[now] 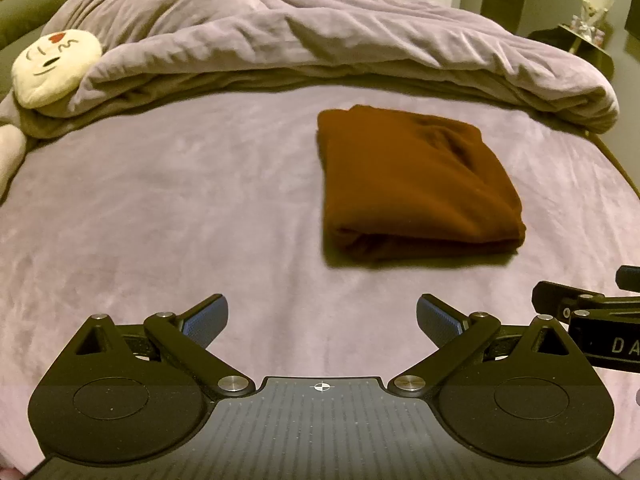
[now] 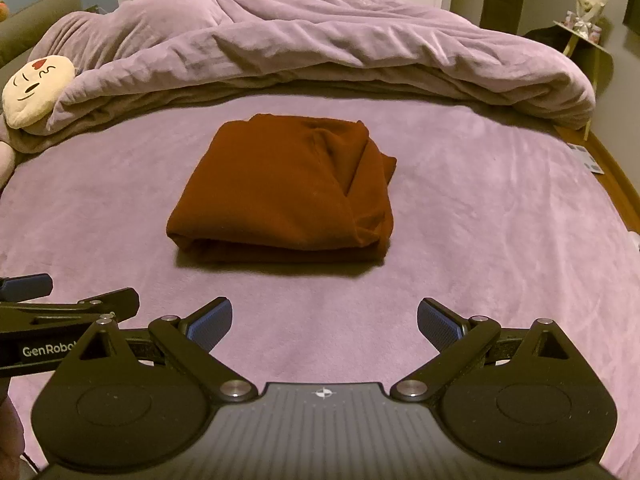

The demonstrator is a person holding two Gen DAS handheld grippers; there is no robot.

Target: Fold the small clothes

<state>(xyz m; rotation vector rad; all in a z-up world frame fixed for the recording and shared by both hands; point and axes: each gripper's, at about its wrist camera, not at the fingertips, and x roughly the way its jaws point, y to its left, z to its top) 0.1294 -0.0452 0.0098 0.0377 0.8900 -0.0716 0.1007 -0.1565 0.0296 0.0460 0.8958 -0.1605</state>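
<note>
A rust-brown garment lies folded into a thick rectangle on the purple bed sheet; it also shows in the right wrist view. My left gripper is open and empty, near the bed's front, back and to the left of the garment. My right gripper is open and empty, held in front of the garment and apart from it. Each gripper shows at the edge of the other's view: the right one and the left one.
A bunched purple duvet runs across the far side of the bed. A cream face-print cushion lies at the far left. A small side table with a bouquet stands at the far right. White wardrobe doors stand behind.
</note>
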